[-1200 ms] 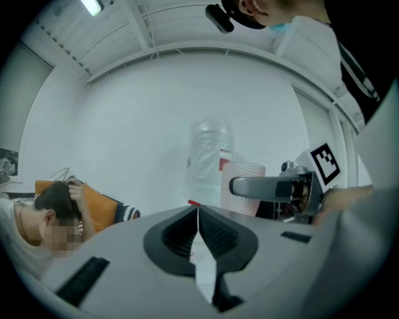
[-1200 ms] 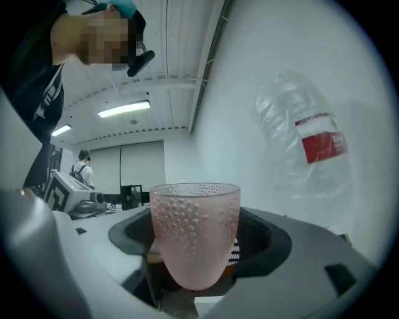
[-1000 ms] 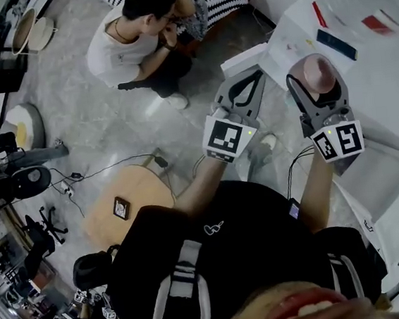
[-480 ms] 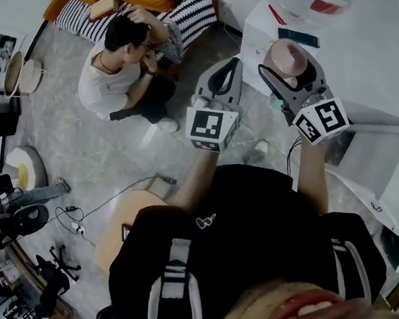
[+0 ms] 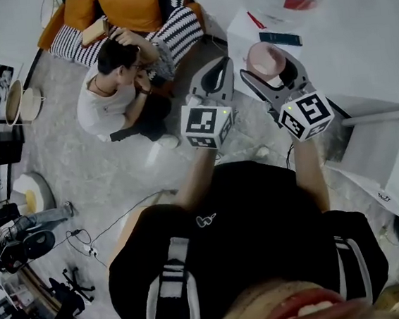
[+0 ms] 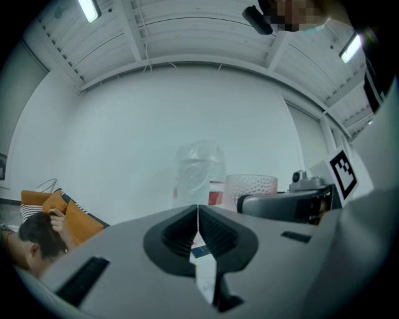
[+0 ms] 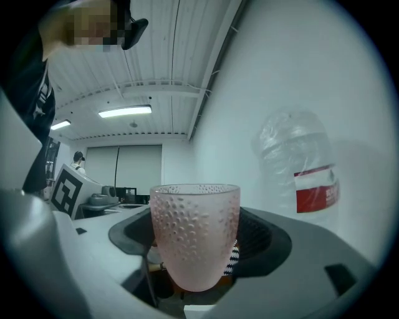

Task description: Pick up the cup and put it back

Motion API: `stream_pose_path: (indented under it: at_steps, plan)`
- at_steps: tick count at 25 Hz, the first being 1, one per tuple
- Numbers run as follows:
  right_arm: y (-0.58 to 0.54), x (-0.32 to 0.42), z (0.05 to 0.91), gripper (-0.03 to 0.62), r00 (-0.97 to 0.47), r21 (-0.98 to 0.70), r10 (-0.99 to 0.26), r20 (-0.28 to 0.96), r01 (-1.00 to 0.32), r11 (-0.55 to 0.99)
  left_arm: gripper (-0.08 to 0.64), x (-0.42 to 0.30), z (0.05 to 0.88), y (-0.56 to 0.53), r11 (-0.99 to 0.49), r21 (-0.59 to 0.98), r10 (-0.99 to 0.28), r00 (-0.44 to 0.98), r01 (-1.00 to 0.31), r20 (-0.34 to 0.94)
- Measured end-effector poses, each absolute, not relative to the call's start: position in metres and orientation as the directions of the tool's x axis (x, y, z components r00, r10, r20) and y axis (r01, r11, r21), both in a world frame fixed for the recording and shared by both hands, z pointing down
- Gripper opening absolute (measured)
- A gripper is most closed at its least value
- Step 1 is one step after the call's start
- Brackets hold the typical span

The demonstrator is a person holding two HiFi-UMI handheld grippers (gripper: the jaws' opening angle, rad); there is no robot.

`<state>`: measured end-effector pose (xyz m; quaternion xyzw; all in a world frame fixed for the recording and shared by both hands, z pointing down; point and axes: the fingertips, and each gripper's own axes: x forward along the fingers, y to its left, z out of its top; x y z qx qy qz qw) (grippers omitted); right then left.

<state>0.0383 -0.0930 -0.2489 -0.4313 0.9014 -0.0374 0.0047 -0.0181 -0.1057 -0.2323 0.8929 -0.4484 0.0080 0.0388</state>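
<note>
A pink dimpled glass cup (image 5: 266, 56) hangs in the air, upright, with my right gripper (image 5: 269, 68) shut on it. In the right gripper view the cup (image 7: 196, 233) fills the space between the jaws of the right gripper (image 7: 196, 252). My left gripper (image 5: 223, 64) is beside it on the left, its jaws closed on nothing. In the left gripper view the left gripper (image 6: 198, 213) has its pads pressed together, and the cup (image 6: 251, 187) shows to the right.
A white table (image 5: 365, 46) lies ahead on the right, carrying a clear water bottle (image 7: 302, 168) with a red label and a dark flat item (image 5: 280, 38). A person (image 5: 114, 93) sits on the floor by a striped sofa (image 5: 170, 17).
In the head view both grippers have slid left and up against the table, and the scene has shifted. The right gripper still holds the cup; the left stays shut.
</note>
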Motion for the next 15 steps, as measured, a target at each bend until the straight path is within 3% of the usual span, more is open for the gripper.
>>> stream_pose_path:
  at_steps: [15]
  plan:
    - [-0.0918, 0.0387, -0.2555, 0.385, -0.617, -0.085, -0.786, 0.028, -0.785, 0.614, 0.014, -0.0173, -0.2419, -0.1091, -0.599, 0.058, -0.797, 0.602, -0.798, 0.055]
